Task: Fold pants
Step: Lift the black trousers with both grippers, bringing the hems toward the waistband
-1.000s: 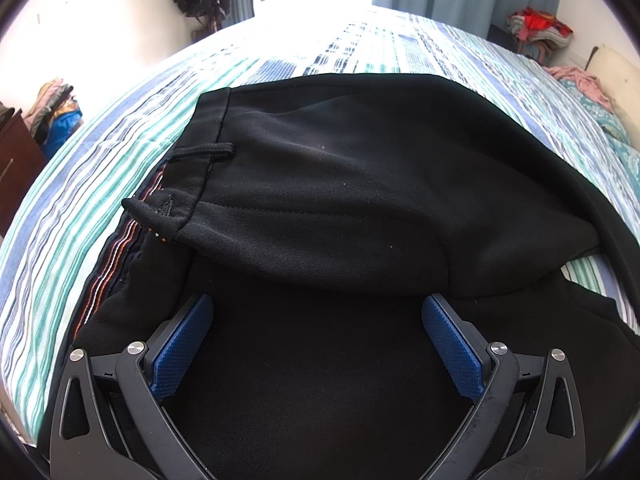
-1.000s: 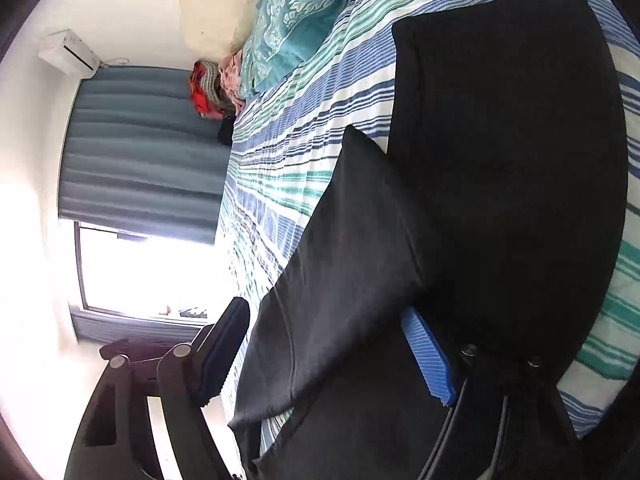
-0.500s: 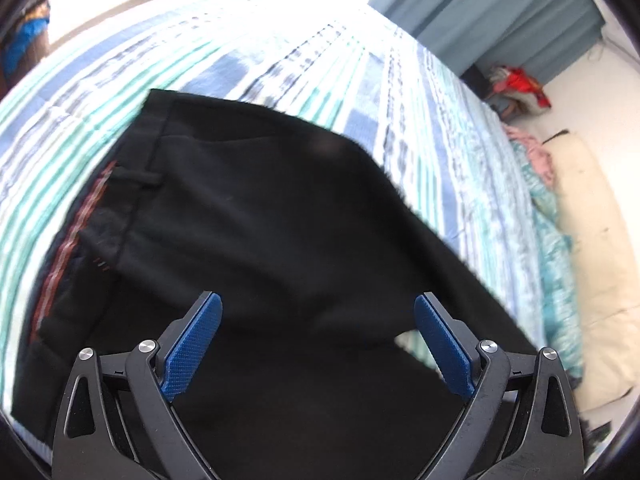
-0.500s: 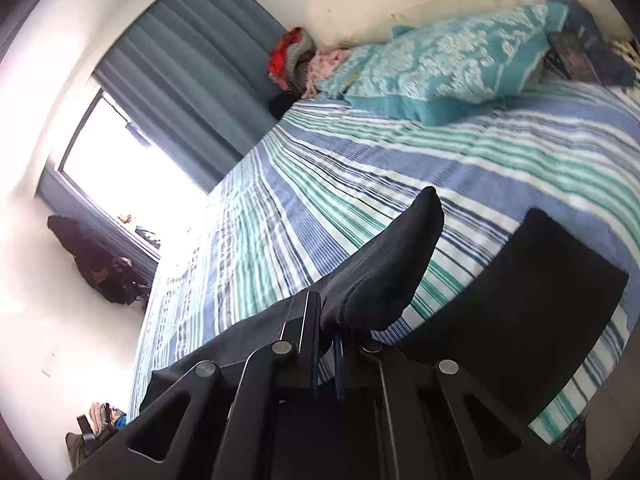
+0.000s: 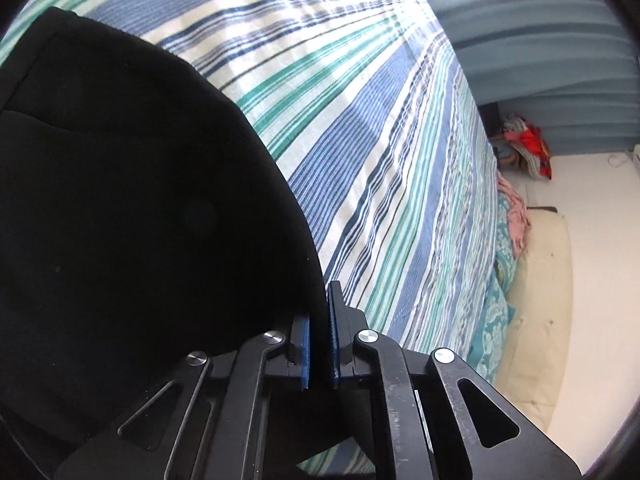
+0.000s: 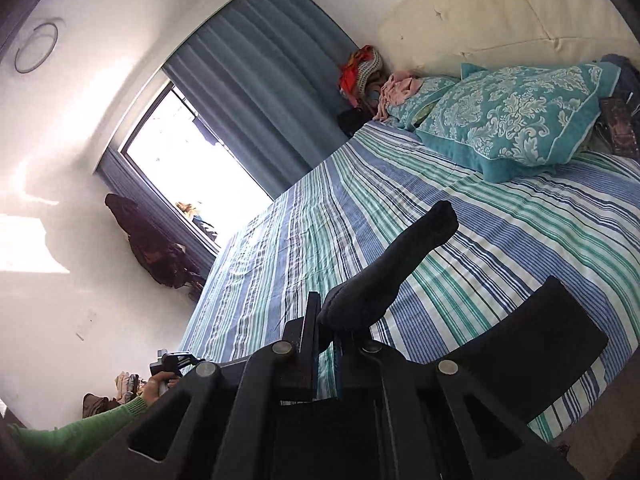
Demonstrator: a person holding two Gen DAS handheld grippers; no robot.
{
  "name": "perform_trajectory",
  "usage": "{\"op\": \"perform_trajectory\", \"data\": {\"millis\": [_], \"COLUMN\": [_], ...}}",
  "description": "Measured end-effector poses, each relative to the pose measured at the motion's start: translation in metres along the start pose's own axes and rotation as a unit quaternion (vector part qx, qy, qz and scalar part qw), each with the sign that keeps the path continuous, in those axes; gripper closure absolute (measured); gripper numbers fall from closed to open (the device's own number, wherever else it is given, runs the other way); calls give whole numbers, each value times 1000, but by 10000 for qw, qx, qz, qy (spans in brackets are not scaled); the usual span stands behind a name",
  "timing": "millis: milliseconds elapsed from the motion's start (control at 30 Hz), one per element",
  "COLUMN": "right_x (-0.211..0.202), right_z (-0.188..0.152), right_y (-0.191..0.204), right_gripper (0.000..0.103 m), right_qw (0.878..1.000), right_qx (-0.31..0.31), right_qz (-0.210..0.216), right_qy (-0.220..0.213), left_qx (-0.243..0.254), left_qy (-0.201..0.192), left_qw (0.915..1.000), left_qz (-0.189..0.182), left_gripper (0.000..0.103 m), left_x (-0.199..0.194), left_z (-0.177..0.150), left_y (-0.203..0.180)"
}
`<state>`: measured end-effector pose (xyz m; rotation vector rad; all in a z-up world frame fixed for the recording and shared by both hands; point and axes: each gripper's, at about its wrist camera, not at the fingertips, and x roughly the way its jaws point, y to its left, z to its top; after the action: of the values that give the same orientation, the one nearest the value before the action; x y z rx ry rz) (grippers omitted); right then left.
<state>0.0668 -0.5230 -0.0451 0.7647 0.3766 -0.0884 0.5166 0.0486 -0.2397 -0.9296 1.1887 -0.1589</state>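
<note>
Both grippers now clamped on the pants — lift under way

Left gripper (image 5: 319, 344), open a second ago, now pinches the black pants (image 5: 132, 216) at lower centre; right gripper (image 6: 326, 344) grips a raised fold above the striped bed (image 6: 460, 208) — the fold-over can begin.

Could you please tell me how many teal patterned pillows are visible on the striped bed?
2. The larger teal damask-patterned pillow lies at the head of the striped bed sheet; a second matching pillow sits partly behind it, toward the blue curtain. Others may be hidden.
</note>
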Motion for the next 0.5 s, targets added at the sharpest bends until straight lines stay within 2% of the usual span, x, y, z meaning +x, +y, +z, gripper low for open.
{"op": "perform_trajectory", "data": {"millis": [100, 200, 267, 333, 433, 500], "right_x": [6, 17, 20, 28, 57, 76], "right_z": [11, 35, 49, 54, 35, 6], "right_y": [-16, -33, -40, -56, -106, -151], "right_gripper": [97, 97, 97, 97, 97, 97], "right_qw": [9994, 9989, 9985, 9968, 9866, 9690], "right_qx": [-110, -94, -189, -271, -145, 138], "right_qz": [-298, -424, -497, -676, -1207, -1651], "right_qy": [154, 159, 144, 321, 1090, 1830], "left_qx": [565, 1333, 1718, 1730, 1223, 924], "left_qy": [-443, -993, -1174, -1034, -377, -111], "left_qw": [9961, 9826, 9761, 9793, 9908, 9940], "left_qz": [-510, -830, -633, -178, 450, 578], "left_gripper": [98, 98, 97, 96, 96, 96], "left_x": [-53, -133, -166, -165, -125, -107], "left_z": [-26, -82, -133, -176, -221, -238], "left_y": [-20, -26, -10, 23, 87, 112]}}
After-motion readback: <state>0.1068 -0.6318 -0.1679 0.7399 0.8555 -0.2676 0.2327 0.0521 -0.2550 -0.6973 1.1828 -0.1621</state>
